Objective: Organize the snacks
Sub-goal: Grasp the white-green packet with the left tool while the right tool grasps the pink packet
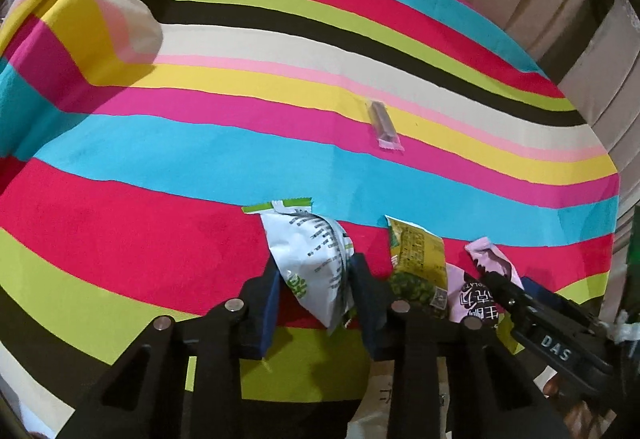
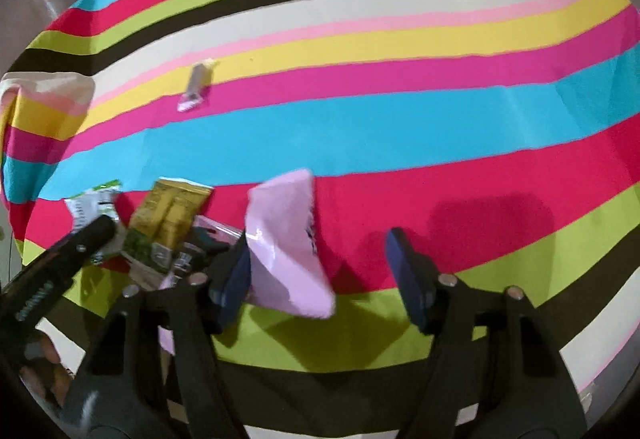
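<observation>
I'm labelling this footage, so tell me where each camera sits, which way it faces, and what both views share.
Left wrist: on the left gripper, looking down its fingers at the white-and-green packet pinched between them; the right gripper crosses the lower right.
Right wrist: on the right gripper, facing the pink packet between open jaws; the left gripper and fingertips show at left.
Shared: striped cloth, yellow-green packet, small bar.

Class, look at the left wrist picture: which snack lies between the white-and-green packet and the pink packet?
A yellow-green snack packet lies between the white-and-green packet and the pink packet, clearest in the left wrist view.
</observation>
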Motion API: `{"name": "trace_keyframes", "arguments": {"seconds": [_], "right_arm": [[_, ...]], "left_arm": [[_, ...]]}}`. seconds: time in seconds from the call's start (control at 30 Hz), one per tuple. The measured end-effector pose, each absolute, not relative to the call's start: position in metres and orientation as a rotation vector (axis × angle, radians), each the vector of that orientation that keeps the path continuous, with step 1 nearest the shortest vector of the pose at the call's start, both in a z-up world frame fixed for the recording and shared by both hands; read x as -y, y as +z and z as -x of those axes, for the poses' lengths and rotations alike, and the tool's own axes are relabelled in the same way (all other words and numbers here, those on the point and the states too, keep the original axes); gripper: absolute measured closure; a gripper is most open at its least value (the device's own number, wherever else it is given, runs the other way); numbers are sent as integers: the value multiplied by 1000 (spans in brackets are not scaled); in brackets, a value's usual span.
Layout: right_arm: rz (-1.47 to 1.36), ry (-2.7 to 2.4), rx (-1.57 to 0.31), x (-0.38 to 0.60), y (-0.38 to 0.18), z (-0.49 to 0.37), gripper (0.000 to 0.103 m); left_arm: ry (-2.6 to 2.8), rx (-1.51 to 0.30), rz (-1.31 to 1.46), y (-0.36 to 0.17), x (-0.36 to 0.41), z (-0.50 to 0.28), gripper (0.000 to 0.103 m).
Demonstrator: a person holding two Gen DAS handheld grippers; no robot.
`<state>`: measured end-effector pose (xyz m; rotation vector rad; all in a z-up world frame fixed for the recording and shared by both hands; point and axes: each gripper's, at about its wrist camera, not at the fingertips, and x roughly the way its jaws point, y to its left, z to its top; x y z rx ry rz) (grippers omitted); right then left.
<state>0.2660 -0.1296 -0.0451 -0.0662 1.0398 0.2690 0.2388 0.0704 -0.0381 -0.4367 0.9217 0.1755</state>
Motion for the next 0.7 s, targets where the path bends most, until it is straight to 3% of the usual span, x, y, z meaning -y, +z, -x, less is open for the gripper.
{"name": "trace_keyframes", "arguments": {"seconds": [0.27,0.7], "right_arm": [[111,261,-1007,127,-46,-268,61],[79,299,-968,141,-29,-251,62]], "left_arm": [[162,-912,431,-37,-68,-237,74],[156,-887,415,-26,-61,-226,75]]}}
